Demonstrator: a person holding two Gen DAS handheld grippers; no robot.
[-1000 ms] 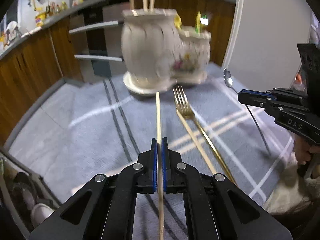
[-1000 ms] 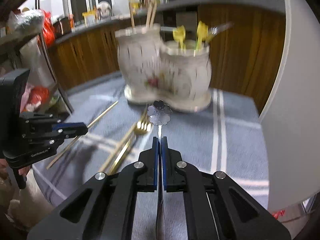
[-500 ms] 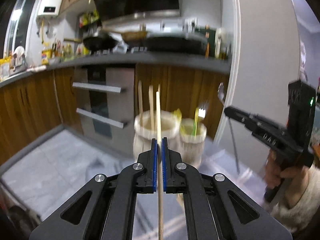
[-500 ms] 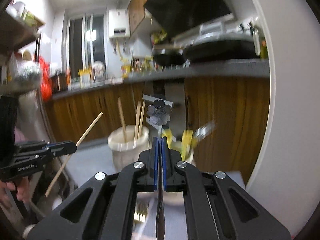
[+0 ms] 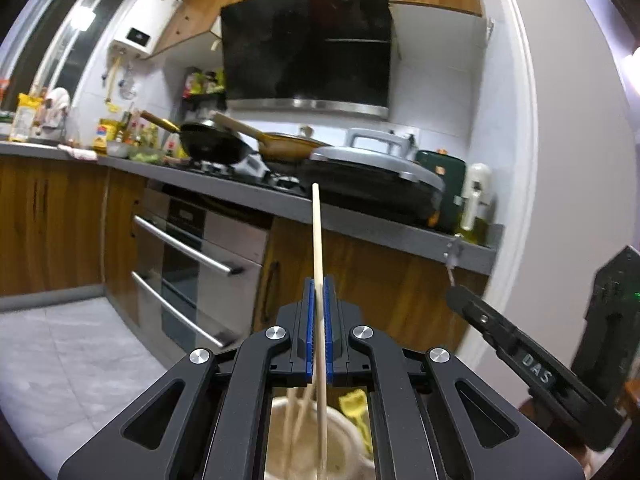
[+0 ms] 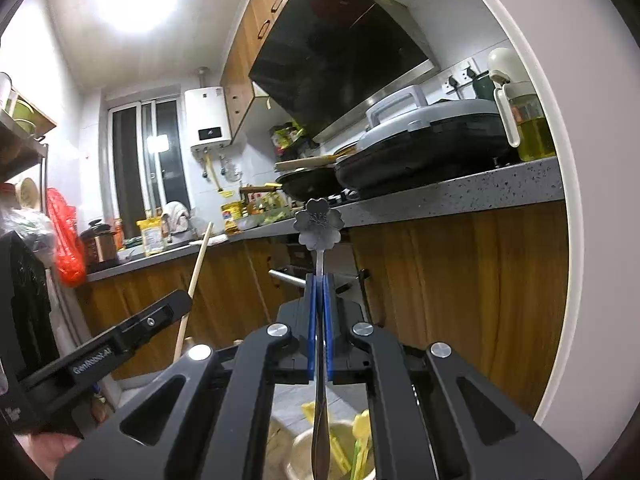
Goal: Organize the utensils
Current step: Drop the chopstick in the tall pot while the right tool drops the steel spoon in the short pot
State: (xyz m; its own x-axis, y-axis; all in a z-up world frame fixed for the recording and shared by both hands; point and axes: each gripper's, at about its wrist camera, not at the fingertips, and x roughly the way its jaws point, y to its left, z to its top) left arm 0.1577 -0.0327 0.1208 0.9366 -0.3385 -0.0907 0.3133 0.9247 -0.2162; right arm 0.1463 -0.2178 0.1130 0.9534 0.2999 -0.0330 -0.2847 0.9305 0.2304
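My left gripper (image 5: 319, 284) is shut on a wooden chopstick (image 5: 317, 236) held upright; its lower end reaches down into the cream ceramic holder (image 5: 340, 444), where other chopsticks (image 5: 296, 412) stand. My right gripper (image 6: 319, 280) is shut on a silver spoon with a flower-shaped end (image 6: 319, 224), held upright over the second holder cup (image 6: 304, 456) with yellow-handled utensils (image 6: 360, 428). The right gripper shows in the left wrist view (image 5: 456, 298), the left gripper in the right wrist view (image 6: 180, 300).
A kitchen counter (image 5: 360, 224) with pans (image 5: 212, 146) and a grey lidded pot (image 5: 376, 164) runs behind. An oven with bar handles (image 5: 184, 248) sits below it. A white wall (image 5: 568, 160) stands at the right. Grey floor (image 5: 60, 352) lies at lower left.
Both grippers have lifted off the table and tilted upward. The chopstick and spoon now stand upright with their lower ends above or in the holder cups, which have dropped below the jaws.
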